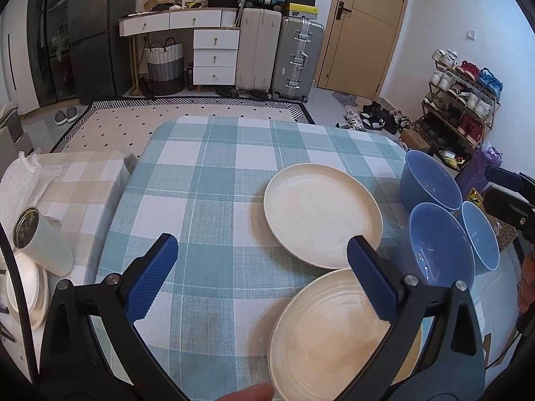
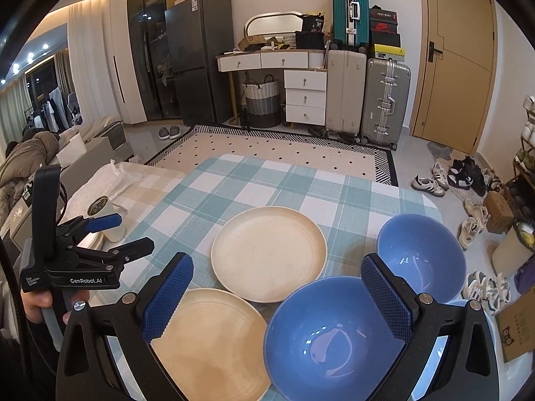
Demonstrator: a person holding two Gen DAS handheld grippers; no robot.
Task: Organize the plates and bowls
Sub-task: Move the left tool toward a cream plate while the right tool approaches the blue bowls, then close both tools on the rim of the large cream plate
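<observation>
Crockery lies loose on the checked tablecloth (image 1: 200,180) in front of me: 2 cream plates and 3 blue bowls, nothing stacked yet. The far plate (image 2: 269,254) sits flat mid-table, the near plate (image 2: 210,341) just beside it toward me, rims close or barely overlapping. The nearest bowl (image 2: 334,341) is at my right, a second bowl (image 2: 421,254) behind it, and a third bowl (image 1: 481,237) shows only in the left view. My left gripper (image 1: 262,274) hangs with its jaws wide apart above the cloth, holding nothing; my right gripper (image 2: 277,295) is likewise spread and holds nothing, over the nearest bowl's far rim. I judge these pieces light, stiff and matte, probably plastic or fibre, so not very fragile but apt to slide on the weave. I'd pinch a plate by its raised rim, a bowl by its wall at the lip. Beyond the table are a patterned rug (image 2: 267,153), suitcases (image 2: 384,100), a white drawer unit (image 2: 304,100) and a wooden door (image 2: 458,67).
</observation>
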